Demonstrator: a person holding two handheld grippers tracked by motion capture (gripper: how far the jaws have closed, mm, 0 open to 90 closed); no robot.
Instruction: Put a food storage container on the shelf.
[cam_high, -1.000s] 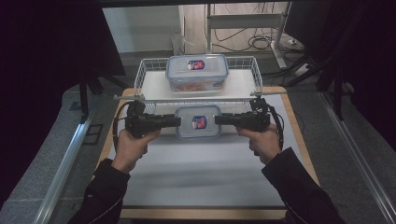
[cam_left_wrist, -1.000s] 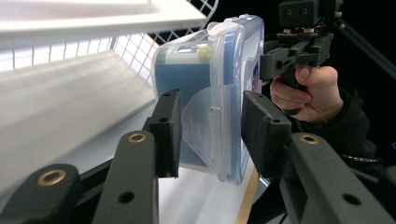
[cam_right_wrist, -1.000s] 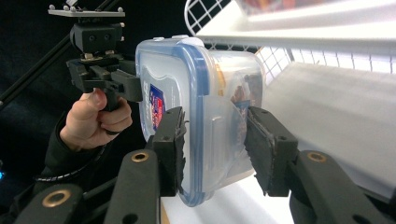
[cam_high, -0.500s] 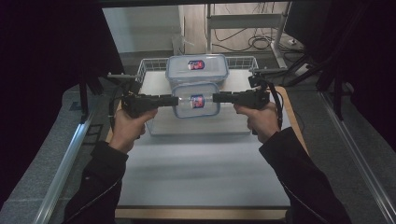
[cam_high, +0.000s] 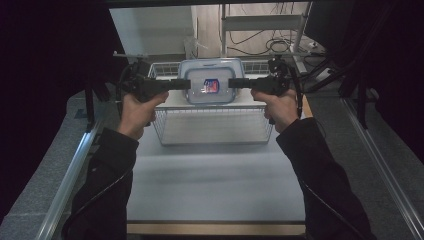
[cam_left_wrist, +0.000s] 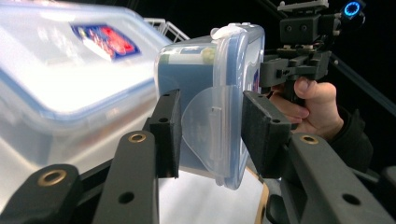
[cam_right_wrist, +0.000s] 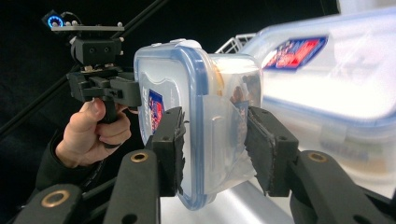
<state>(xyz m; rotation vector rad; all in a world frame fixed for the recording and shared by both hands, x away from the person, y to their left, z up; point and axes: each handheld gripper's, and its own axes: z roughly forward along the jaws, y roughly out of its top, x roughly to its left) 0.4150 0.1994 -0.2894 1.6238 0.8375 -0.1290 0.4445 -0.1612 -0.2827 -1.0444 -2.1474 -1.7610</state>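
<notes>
Grippers, left (cam_high: 186, 84) and right (cam_high: 233, 83), clamp small container (cam_high: 209, 89) ends; keep it level, centred over lower container (cam_left_wrist: 56, 70) in basket (cam_high: 212, 127).

A clear box (cam_high: 210, 88) is seen with a blue-rimmed lid and a red-and-blue label (cam_high: 212, 85). The fingers (cam_left_wrist: 164, 130) are black, the basket (cam_high: 215, 131) white wire, the tabletop (cam_high: 215, 185) pale grey.

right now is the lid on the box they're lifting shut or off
Shut: the blue-rimmed lid sits on the box, and a side latch flap is folded down between the jaws.
</notes>
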